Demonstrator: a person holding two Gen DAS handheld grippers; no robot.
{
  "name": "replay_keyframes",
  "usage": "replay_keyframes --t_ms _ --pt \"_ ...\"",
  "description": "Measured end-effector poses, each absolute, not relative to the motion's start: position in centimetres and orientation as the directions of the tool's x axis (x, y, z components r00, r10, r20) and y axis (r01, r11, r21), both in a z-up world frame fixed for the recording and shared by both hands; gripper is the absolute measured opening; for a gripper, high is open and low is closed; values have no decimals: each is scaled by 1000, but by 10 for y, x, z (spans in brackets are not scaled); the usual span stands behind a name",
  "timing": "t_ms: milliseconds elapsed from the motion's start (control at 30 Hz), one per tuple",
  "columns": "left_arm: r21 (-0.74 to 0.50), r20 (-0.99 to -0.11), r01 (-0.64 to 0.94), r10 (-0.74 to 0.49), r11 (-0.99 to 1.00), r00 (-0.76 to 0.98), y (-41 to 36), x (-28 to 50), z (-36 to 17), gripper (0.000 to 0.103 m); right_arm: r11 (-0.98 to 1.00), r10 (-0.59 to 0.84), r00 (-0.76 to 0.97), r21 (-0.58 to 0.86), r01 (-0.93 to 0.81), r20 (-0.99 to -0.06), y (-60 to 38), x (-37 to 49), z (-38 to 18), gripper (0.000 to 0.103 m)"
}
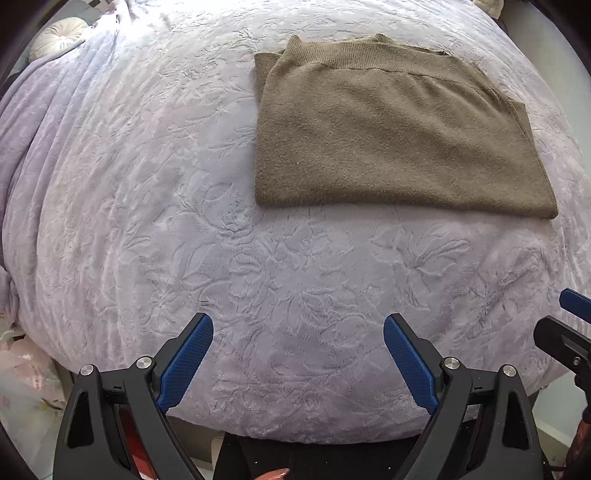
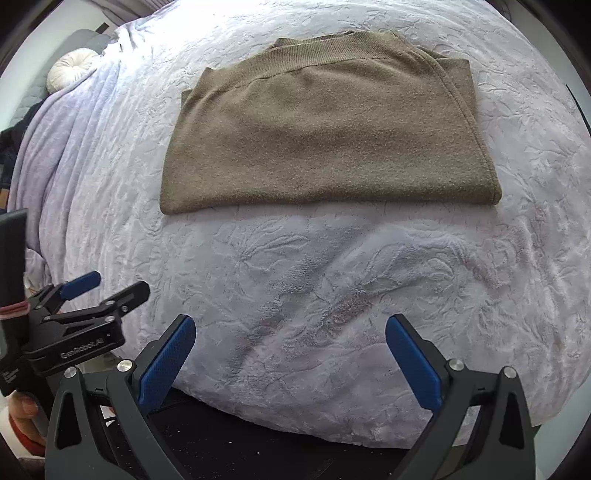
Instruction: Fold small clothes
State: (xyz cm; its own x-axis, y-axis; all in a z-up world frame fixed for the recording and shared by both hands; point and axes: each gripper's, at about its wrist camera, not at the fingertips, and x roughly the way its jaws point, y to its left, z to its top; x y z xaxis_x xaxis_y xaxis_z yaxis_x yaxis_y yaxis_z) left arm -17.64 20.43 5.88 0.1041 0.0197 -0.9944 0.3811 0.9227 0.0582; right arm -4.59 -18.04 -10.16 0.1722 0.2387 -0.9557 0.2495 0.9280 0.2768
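An olive-brown knit sweater [image 1: 391, 136] lies folded into a flat rectangle on the lilac bedspread, its ribbed band at the far edge. It also shows in the right wrist view [image 2: 325, 140]. My left gripper [image 1: 298, 334] is open and empty, held near the bed's front edge, well short of the sweater. My right gripper [image 2: 290, 334] is open and empty too, beside the left one and equally short of the sweater. The left gripper [image 2: 107, 286] also appears at the left of the right wrist view, and the right gripper's blue fingertip [image 1: 576, 304] shows at the right edge of the left wrist view.
The embossed lilac bedspread [image 1: 184, 221] covers the whole bed. A round cream cushion [image 1: 61, 35] sits at the far left corner, also seen in the right wrist view [image 2: 72, 68]. The bed's front edge drops to a dark floor [image 2: 258, 443].
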Motion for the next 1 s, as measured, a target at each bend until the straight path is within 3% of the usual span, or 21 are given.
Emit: replay_keyframes --t_ms 200,367,567,733,1000 --pt "55 -991 399 2 915 132 204 -183 68 94 883 309 171 349 315 -936 -188 -53 -102 102" --pt "48 -993 391 0 919 122 204 -183 69 94 906 221 118 248 342 -968 -185 -55 -103 103" --pt "-74 -997 400 -80 914 -2 202 -185 60 94 882 267 135 298 364 -954 -186 -62 -107 102" --pt "-106 -994 426 -91 899 -57 192 -193 52 94 857 281 155 320 404 -947 -193 -73 -111 102" --pt "-82 -997 463 -69 883 -46 176 -201 50 94 829 293 190 348 438 -937 -202 -81 -112 103"
